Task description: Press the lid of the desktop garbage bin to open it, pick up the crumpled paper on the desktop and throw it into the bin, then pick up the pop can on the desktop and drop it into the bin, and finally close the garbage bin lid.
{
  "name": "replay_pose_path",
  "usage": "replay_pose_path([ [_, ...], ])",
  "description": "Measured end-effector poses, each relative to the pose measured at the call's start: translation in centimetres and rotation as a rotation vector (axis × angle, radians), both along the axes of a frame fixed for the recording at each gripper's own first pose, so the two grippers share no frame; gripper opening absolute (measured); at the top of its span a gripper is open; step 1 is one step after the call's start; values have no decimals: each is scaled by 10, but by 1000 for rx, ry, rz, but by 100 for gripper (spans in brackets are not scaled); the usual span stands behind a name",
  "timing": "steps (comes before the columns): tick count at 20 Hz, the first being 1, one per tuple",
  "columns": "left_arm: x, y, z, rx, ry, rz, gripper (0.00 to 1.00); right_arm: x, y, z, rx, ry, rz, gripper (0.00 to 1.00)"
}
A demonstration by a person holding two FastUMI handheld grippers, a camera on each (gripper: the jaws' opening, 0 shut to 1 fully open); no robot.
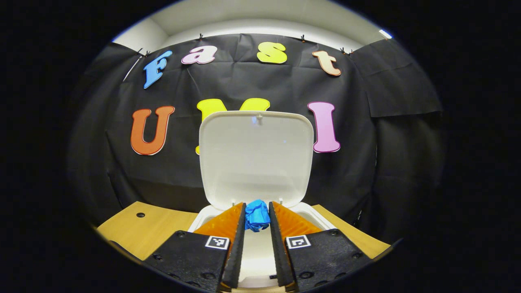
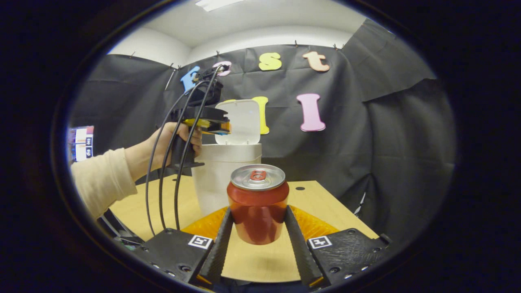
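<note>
Over the open bin point(image 1: 260, 240), the left claw point(image 1: 257, 215) pinched the crumpled paper point(image 1: 257, 215); best release squarely above. Right claw point(image 2: 258, 221) gripped the pop can point(image 2: 257, 203) on the worktop point(image 2: 313, 203).

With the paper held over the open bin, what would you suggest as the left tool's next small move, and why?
Probably open the left tool: it grips the crumpled blue paper above the bin, whose lid stands upright, so the paper should drop inside.
</note>
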State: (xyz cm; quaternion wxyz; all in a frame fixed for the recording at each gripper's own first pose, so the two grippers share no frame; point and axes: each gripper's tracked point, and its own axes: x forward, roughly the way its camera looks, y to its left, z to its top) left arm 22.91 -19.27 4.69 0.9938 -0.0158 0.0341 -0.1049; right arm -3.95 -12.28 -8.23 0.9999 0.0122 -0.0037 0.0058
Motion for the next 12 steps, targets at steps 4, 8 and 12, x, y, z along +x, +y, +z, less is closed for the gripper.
replay_pose_path([
  [4,-9,-9,-6,51,12,-39,86,0,5,-2,-23,-9,5,71],
  [8,-21,-3,3,49,-25,-17,98,0,10,-4,-51,-11,-2,71],
  [12,-44,3,11,74,-43,-7,97,1,7,2,-35,-21,-48,70],
])
